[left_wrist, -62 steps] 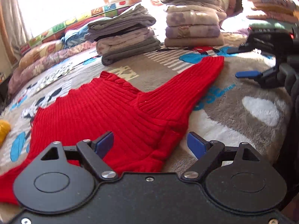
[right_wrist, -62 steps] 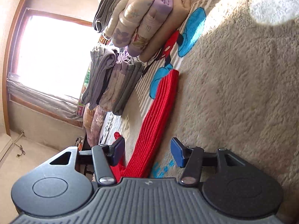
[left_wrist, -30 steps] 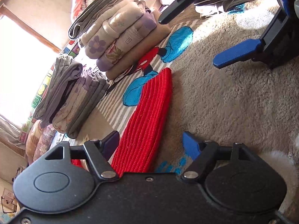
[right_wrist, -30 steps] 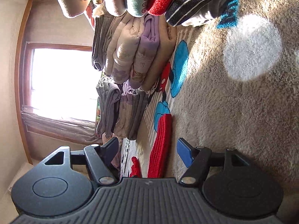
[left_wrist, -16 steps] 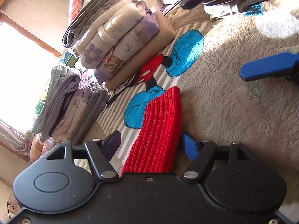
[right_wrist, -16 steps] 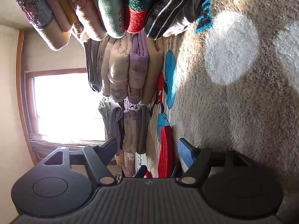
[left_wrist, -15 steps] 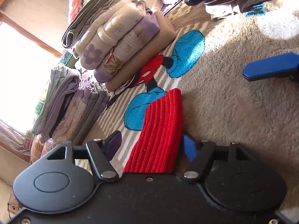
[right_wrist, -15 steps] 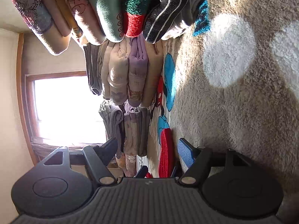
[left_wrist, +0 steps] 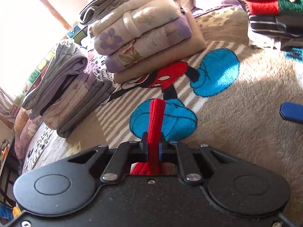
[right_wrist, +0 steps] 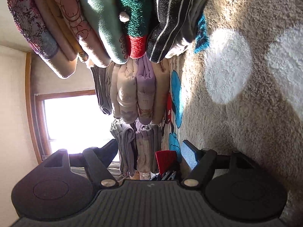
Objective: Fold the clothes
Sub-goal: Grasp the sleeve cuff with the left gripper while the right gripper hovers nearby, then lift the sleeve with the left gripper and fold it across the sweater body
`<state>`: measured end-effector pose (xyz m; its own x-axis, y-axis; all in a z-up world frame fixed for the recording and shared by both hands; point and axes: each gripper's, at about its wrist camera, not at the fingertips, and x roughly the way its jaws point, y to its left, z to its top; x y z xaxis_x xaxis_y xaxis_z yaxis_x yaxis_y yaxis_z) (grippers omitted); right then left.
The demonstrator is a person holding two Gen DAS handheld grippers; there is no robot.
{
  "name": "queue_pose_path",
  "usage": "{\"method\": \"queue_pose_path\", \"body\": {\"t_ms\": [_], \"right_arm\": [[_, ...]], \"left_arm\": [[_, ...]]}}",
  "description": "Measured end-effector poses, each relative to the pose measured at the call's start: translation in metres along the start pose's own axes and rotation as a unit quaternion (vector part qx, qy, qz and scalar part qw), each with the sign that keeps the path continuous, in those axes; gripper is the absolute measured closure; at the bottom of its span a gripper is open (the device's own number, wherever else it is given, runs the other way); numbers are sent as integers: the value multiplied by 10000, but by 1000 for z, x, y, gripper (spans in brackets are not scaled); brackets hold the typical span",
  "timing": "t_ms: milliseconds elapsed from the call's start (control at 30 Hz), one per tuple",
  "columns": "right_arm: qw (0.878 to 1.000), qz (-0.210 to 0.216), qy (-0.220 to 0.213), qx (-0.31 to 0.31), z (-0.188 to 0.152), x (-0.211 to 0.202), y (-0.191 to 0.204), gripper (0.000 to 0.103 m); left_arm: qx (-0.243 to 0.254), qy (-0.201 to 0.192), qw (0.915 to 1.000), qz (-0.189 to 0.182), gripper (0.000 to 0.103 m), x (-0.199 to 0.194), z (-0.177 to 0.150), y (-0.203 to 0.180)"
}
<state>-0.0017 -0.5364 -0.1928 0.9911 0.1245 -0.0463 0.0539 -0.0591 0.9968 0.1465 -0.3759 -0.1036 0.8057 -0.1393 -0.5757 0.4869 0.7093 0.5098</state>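
On the bed, low over the blanket: both grippers, close together near the folded piles.
Left gripper (left_wrist: 153, 148): jaws pinched tight on the cuff end of the red knit sweater sleeve (left_wrist: 156, 124), which stands up in a narrow fold between the two pads.
Sleeve position: its tip lies over the blue embroidered shoe of the cartoon mouse on the beige plush blanket (left_wrist: 246, 132); more red knit bunches under the gripper body.
Right gripper (right_wrist: 149, 151): jaws spread wide, nothing between them; its view is turned on its side, with the blue-padded finger (right_wrist: 187, 156) close to the blanket.
Same sleeve from the right: a small red patch (right_wrist: 166, 159) just beside that blue pad, not touching it as far as I can see.
Right finger seen from the left: one blue pad (left_wrist: 291, 112) at the frame's right edge, apart from the sleeve.
Nearest pile: floral cream and lilac folded bedding on a tan base (left_wrist: 144, 32), resting partly on the mouse design.
Second pile: grey and lilac folded cloths (left_wrist: 64, 87), to its left, nearer the window (right_wrist: 75, 124).
Third pile: striped black, red-and-green knit, teal fleece (right_wrist: 121, 22).
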Motion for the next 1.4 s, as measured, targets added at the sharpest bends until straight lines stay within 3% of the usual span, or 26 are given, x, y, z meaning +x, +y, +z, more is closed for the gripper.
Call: {"method": "queue_pose_path", "body": {"t_ms": [167,300,433,533,667,767,900,1000,1100,1400], "right_arm": [[9968,-86,257,-753,-17,6,18,28],[9735,-136,803,-2136,-60,27,51,27],[9303,-280,1390,-3383,-117,49,73,27],[8873,-444,1693,-4266,-160,60,81,27],[8198,-750,2100,-5275,-213,69,81,27],[7782,-887,2351,-5755,-243,74,74,27],[7332,-838,2562,-6243,-274,74,69,28],[7061,-861,2595,-6532,-290,72,64,31],[6940,-924,2583,-6657,-297,73,60,36],[6643,-908,2532,-6974,-307,72,57,37]], "left_arm": [[-1288,-261,9906,-379,95,-32,-4,64],[-2223,-471,9718,-624,95,-56,-20,117],[-3120,-628,9438,-891,96,-75,-46,167],[-3604,-772,9245,-973,96,-89,-71,201],[-3998,-861,9085,-860,96,-107,-105,237],[-4258,-898,8970,-780,96,-116,-128,258],[-4489,-1023,8852,-658,96,-134,-154,279],[-4625,-1084,8782,-556,96,-146,-175,291],[-4770,-1055,8714,-444,96,-153,-197,303],[-5152,-896,8522,-163,96,-161,-255,325]]}}
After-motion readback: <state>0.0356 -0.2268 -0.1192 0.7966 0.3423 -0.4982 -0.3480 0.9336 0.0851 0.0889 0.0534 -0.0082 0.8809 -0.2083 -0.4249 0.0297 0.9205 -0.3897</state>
